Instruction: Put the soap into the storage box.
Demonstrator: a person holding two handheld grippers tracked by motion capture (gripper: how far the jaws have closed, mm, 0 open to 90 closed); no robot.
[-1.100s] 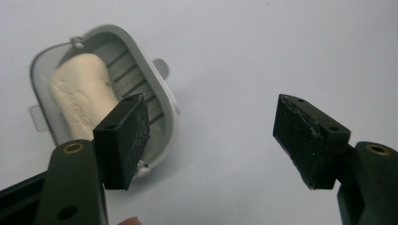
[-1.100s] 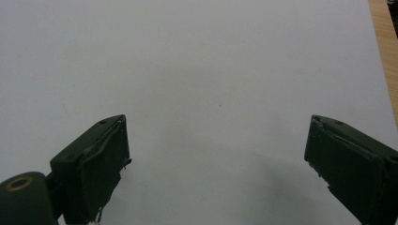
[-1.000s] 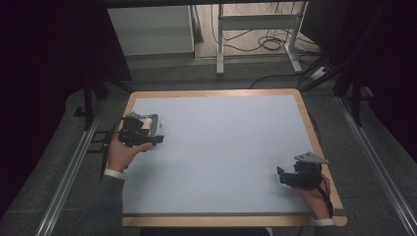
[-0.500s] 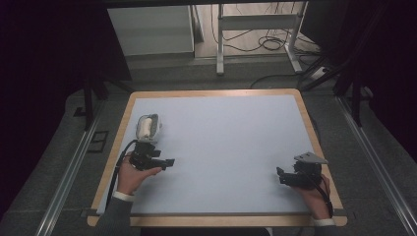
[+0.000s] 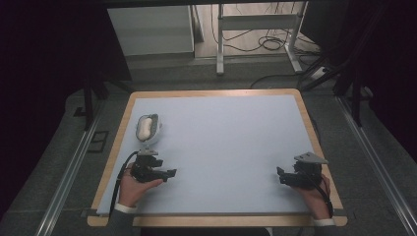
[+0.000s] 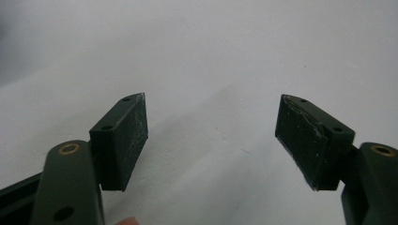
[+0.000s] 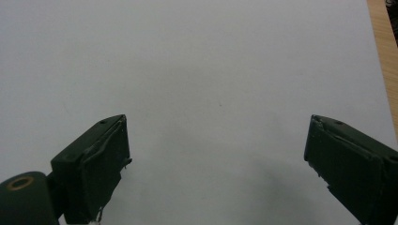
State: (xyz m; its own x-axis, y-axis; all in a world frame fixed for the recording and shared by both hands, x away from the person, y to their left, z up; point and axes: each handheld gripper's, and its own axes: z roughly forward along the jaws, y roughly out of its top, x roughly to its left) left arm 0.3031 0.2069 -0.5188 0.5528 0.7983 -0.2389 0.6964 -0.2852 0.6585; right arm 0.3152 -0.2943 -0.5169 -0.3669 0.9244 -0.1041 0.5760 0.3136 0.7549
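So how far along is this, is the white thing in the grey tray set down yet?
Looks done: the grey tray with a white piece in it sits alone near the table's left edge. The left gripper is off it, jaws open and empty, having just opened slightly. The right gripper rests open and empty. Nothing else waits in sight.

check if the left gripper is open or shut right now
Open. In its own view the left gripper has its jaws standing wide apart with bare white table between them.
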